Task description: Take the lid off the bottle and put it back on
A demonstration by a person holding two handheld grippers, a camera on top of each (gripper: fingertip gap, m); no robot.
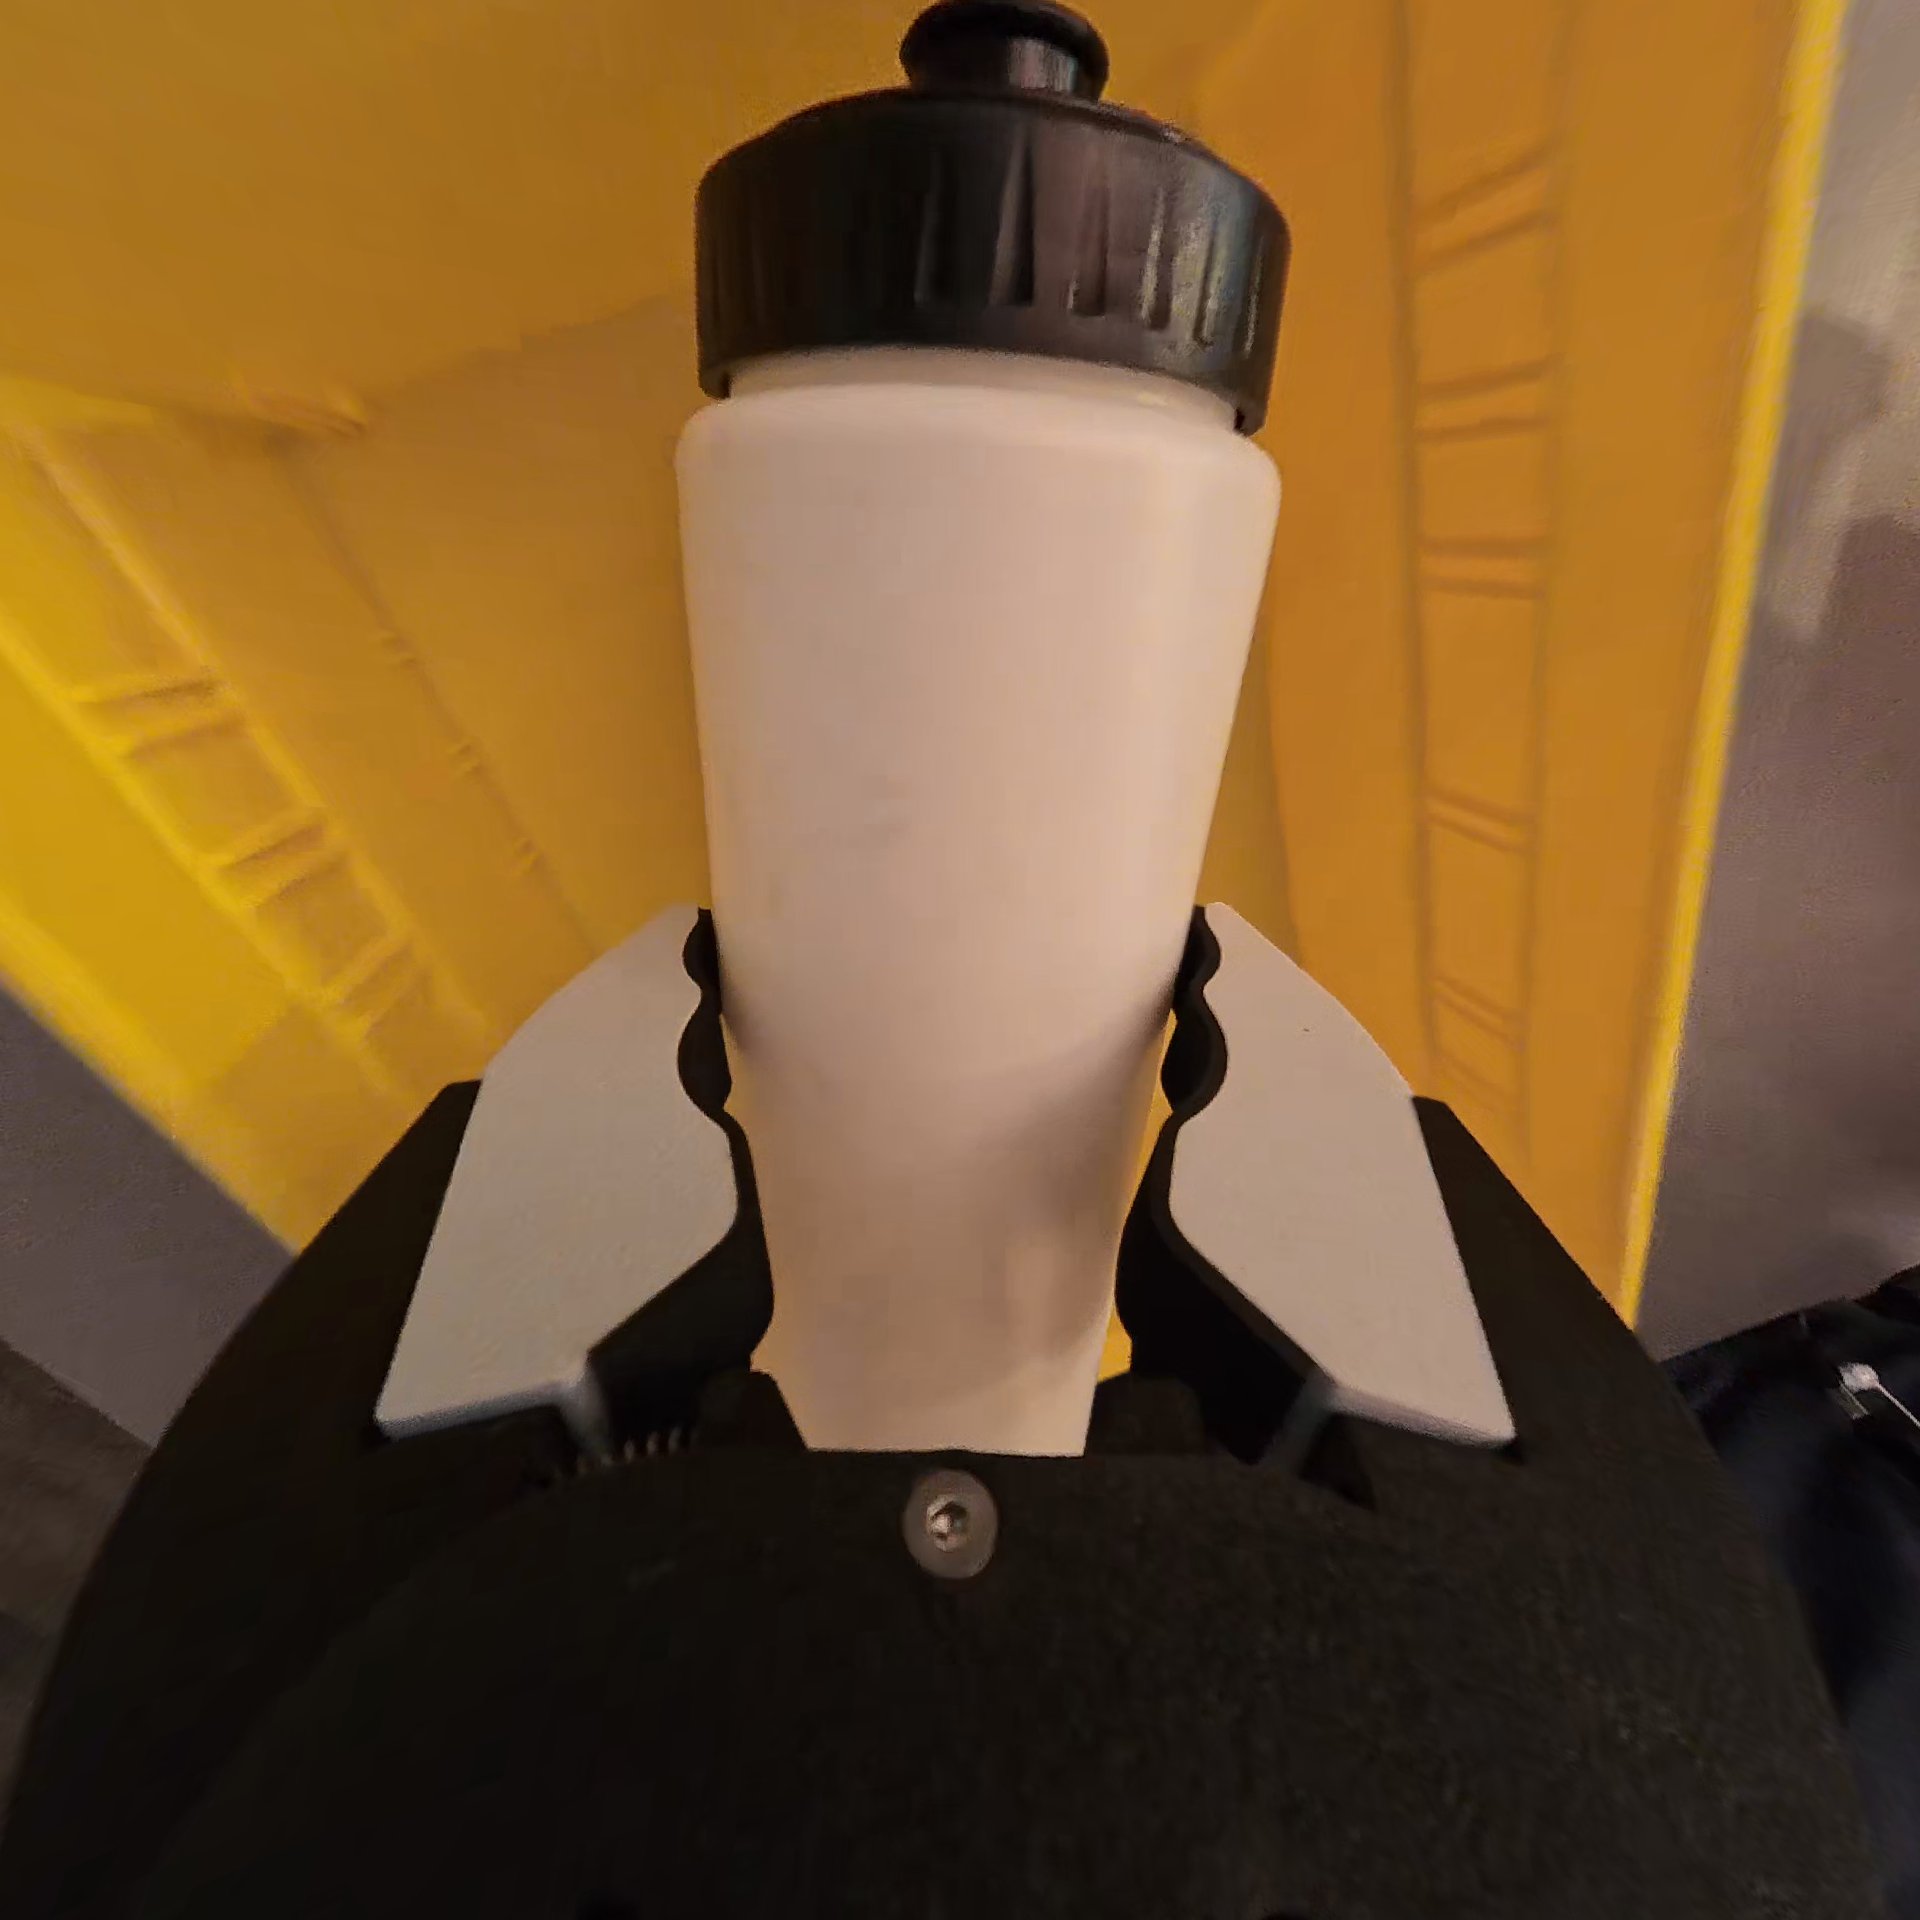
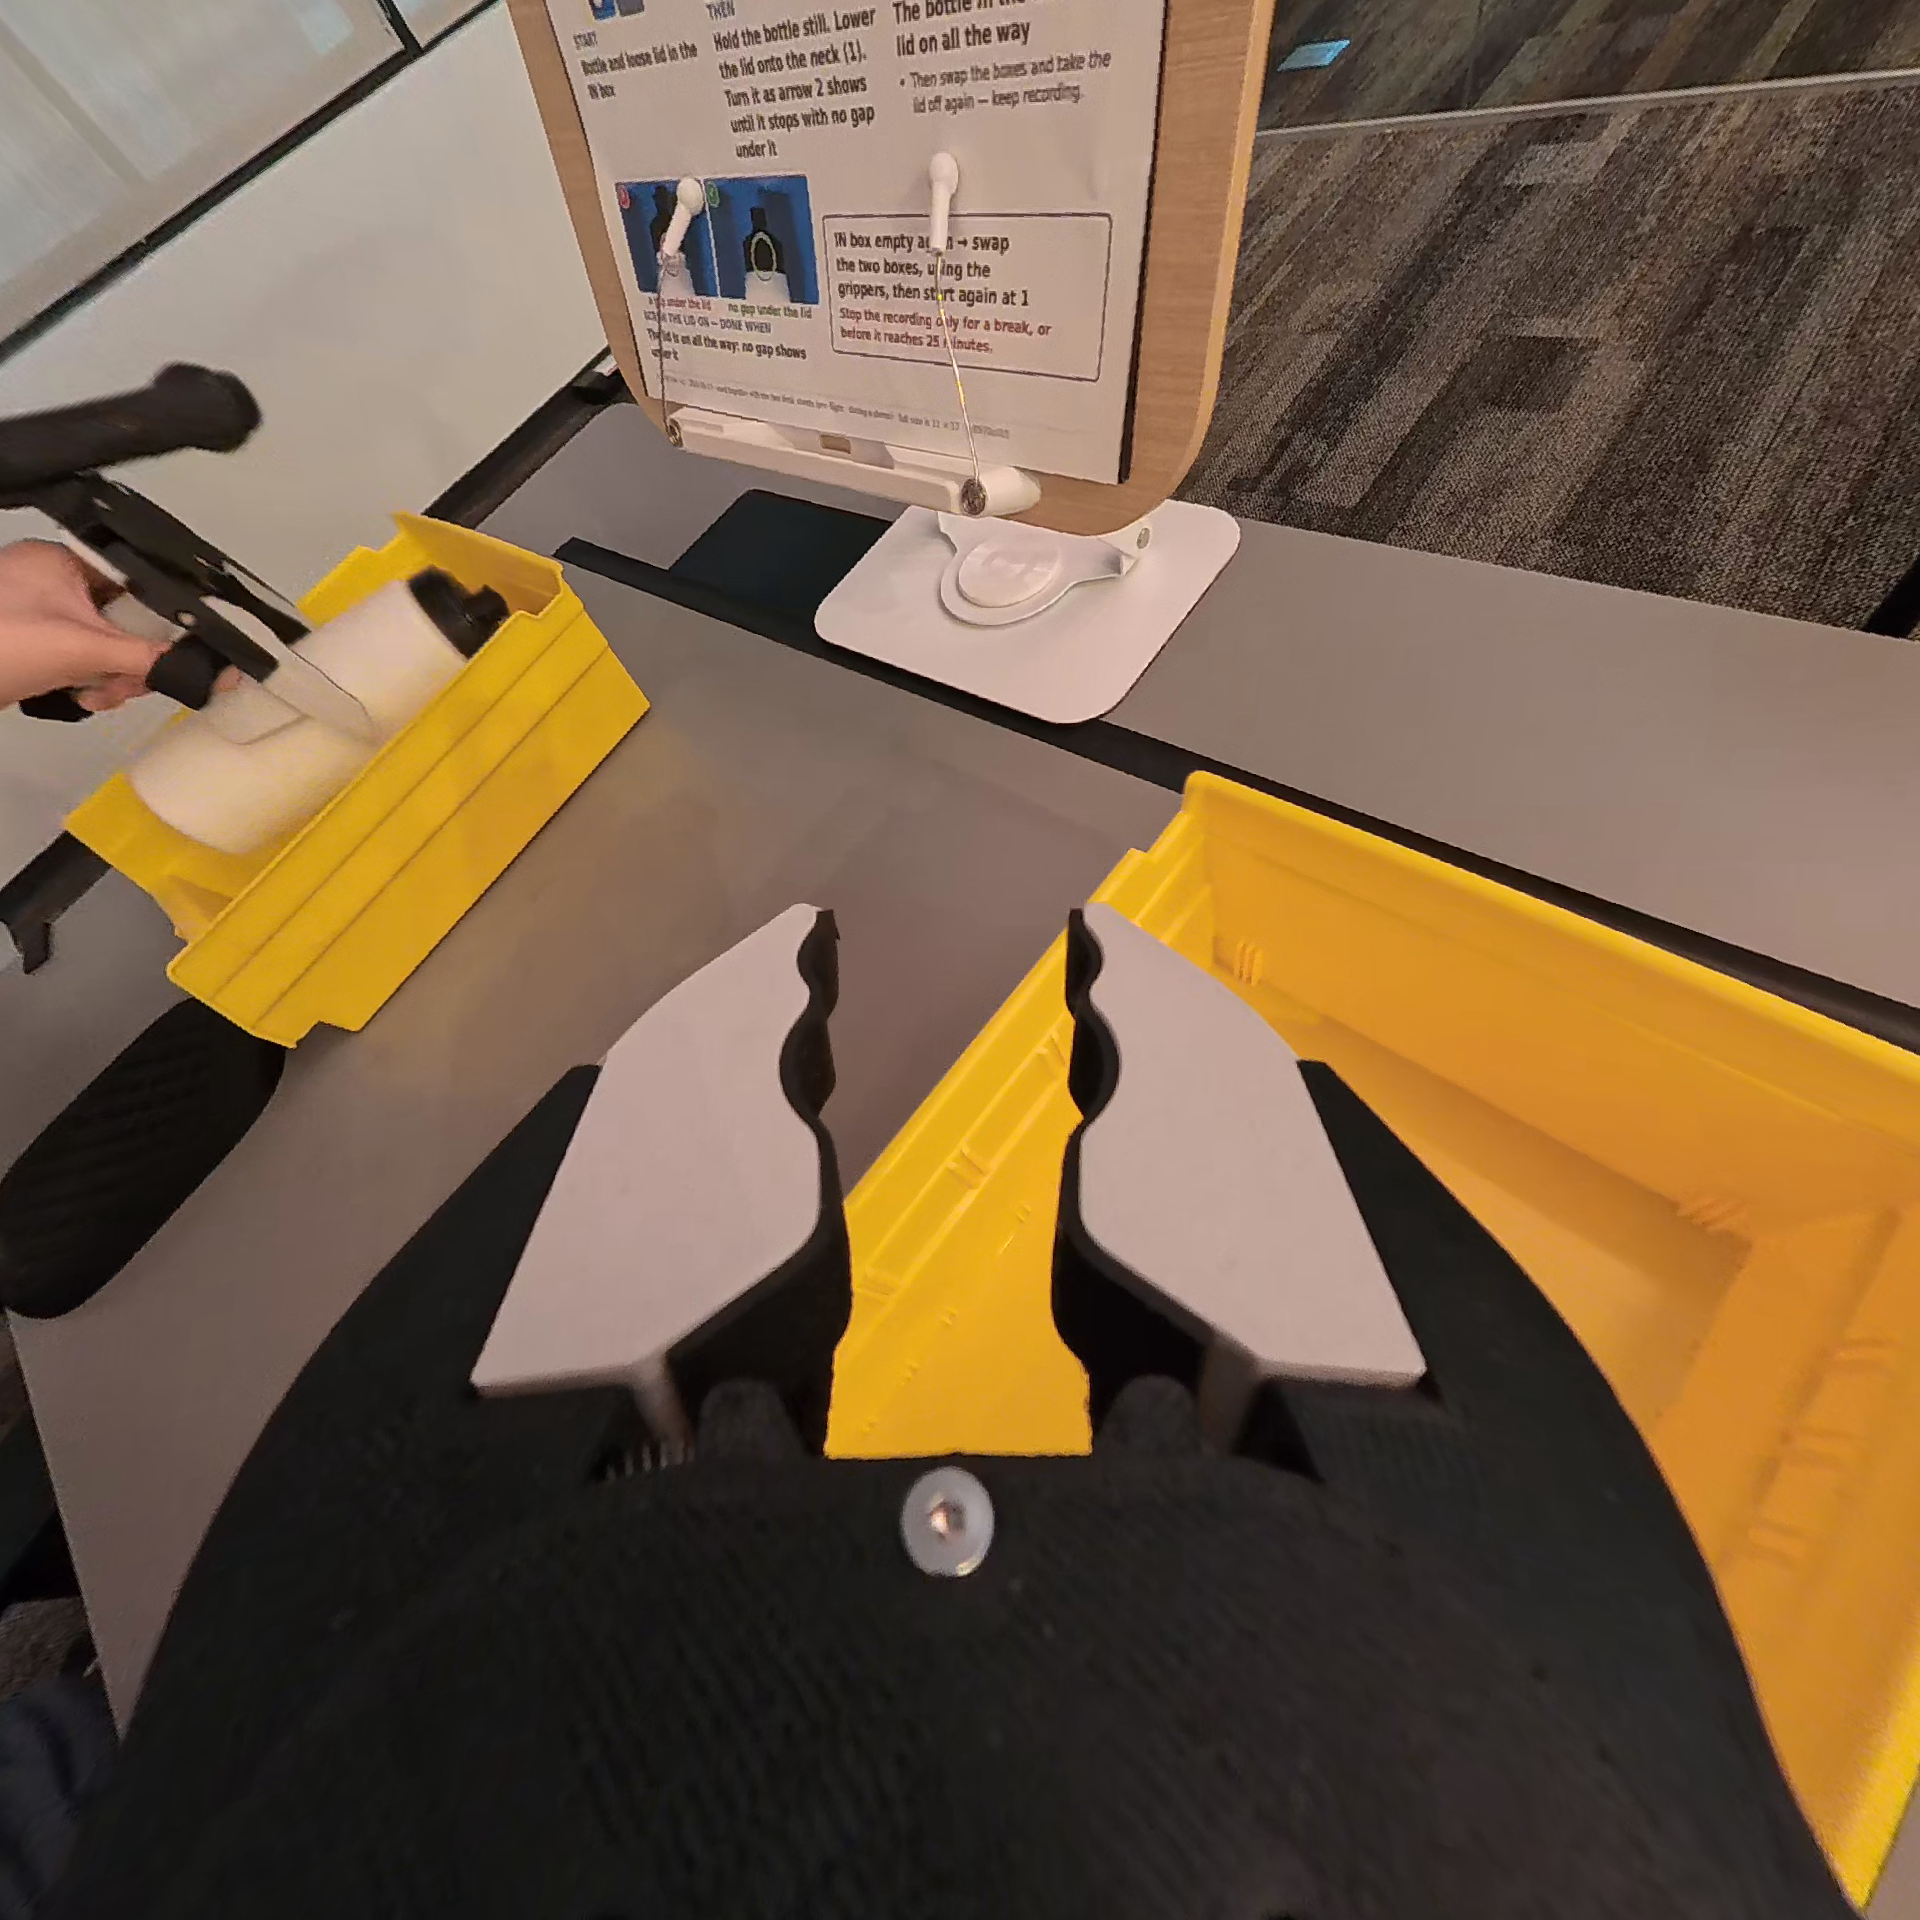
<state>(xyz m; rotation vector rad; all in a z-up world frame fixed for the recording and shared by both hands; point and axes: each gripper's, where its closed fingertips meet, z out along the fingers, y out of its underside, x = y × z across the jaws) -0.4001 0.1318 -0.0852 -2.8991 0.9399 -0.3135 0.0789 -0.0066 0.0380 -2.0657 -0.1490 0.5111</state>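
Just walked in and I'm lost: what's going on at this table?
A person holds a gripper in each hand. The left gripper is clamped on a white bottle, its black lid on, inside the yellow bin at the table's left. The right gripper is open and holds nothing, hovering at the edge of a second yellow bin, which looks empty.

Bottle (image 1: 966,727): matt, milky plastic. Lid (image 1: 987,249): glossy black ribbed plastic. Bins (image 2: 1507,1143): smooth yellow plastic. Tongs (image 2: 951,1039): matt grey plates, black wavy pads. Table (image 2: 727,831): smooth grey. Board (image 2: 1195,312): wood-look edge, paper sheet.
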